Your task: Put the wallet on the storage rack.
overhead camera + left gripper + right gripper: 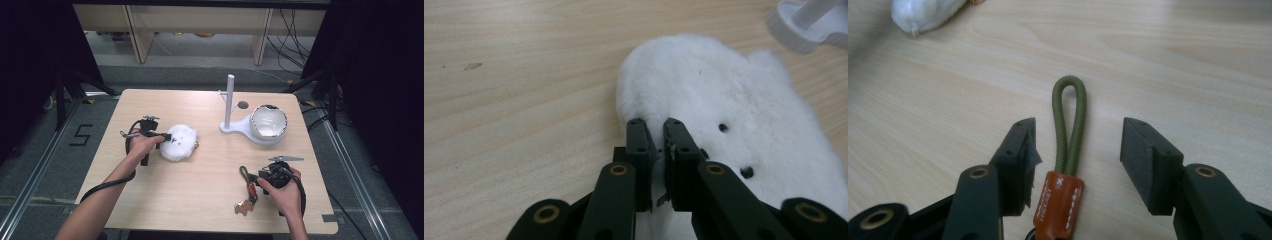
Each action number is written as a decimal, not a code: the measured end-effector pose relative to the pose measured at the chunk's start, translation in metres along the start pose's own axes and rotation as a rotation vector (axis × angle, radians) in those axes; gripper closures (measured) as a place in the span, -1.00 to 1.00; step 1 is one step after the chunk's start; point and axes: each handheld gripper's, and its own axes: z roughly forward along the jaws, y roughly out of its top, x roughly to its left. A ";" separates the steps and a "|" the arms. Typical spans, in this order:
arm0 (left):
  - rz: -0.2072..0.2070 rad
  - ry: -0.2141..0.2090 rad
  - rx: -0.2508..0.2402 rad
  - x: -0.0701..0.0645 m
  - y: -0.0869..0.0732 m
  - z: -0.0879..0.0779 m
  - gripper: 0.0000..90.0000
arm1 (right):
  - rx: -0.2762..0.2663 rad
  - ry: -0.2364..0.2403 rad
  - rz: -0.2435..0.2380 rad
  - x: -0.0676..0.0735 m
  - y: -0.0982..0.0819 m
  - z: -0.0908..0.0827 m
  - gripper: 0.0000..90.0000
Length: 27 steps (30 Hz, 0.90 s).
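A white fluffy plush (181, 143) with small black eyes lies left of the table's middle. My left gripper (163, 136) reaches into it from the left. In the left gripper view its jaws stand nearly together (655, 123), pinching a tuft of the plush's (729, 90) fur. A keychain (248, 186) lies near the front right: an olive cord loop (1068, 117), a brown leather tag (1058, 202) and a metal charm (243, 207). My right gripper (260, 178) sits beside it with its jaws wide apart (1078, 131) on either side of the cord loop, touching neither side.
A white stand (229, 102) with an upright post stands at the back right, and a glossy white bowl-like piece (268, 121) rests on its base. A small grey disc (243, 105) lies behind it. The table's front edge (220, 231) runs close to my forearms.
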 end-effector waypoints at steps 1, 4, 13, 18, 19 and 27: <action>0.005 -0.009 -0.016 -0.001 0.000 -0.003 0.84 | -0.022 -0.005 -0.027 -0.001 0.001 0.000 0.10; 0.008 -0.043 -0.085 -0.009 -0.002 -0.015 0.85 | -0.038 -0.055 -0.005 0.002 0.003 -0.004 0.10; 0.058 -0.165 -0.227 -0.047 -0.006 -0.043 0.85 | -0.192 0.000 -0.026 0.017 0.018 -0.010 0.08; 0.097 -0.219 -0.280 -0.071 -0.005 -0.054 0.85 | -0.268 0.047 -0.027 0.029 0.034 -0.011 0.07; 0.105 -0.235 -0.294 -0.075 -0.004 -0.055 0.85 | -0.272 0.055 -0.025 0.032 0.038 -0.011 0.07; 0.176 -0.318 -0.330 -0.108 -0.001 -0.064 0.85 | -0.342 0.107 -0.049 0.043 0.070 -0.006 -0.01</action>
